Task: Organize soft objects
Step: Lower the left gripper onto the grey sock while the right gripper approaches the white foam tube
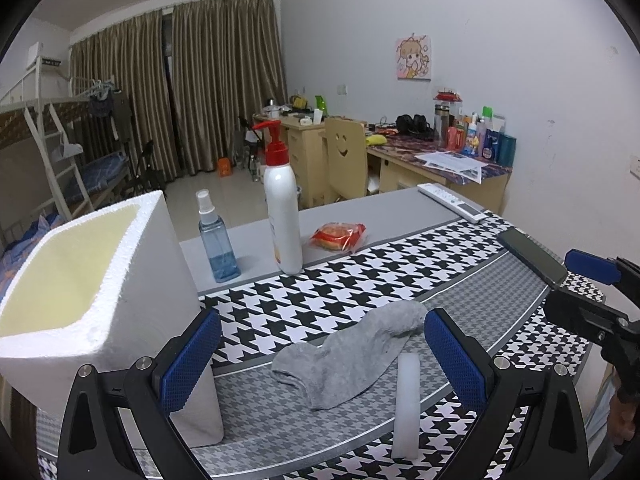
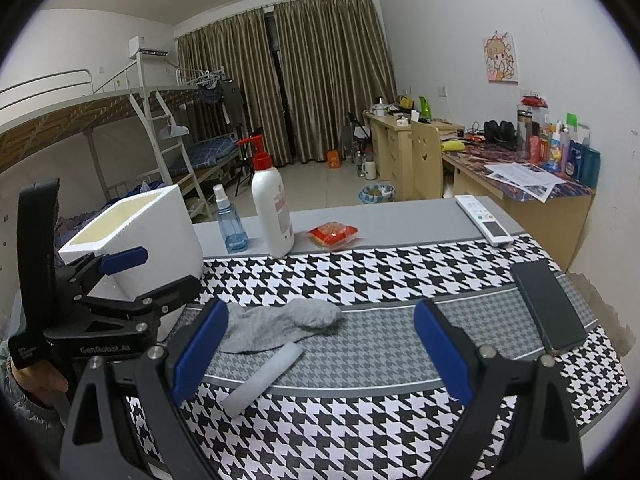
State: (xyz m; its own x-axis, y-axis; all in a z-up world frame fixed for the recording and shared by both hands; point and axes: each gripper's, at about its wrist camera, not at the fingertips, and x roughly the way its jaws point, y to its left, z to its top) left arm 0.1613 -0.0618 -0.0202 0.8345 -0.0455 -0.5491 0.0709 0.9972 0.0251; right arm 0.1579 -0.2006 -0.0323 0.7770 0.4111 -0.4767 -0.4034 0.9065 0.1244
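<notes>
The sock [image 1: 352,350] lies flat between the left gripper's [image 1: 322,354] wide-spread jaws; the right gripper [image 2: 320,350], equally wide, hovers beside it.

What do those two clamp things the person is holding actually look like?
Both are matt black frames ending in two fingers faced with blue textured pads. Silver bolt heads dot the joints. The left gripper, seen side-on from the right wrist camera, has a tall black handle and the white lettering "GenRobot.AI". The right gripper looks the same. No cables show.
</notes>
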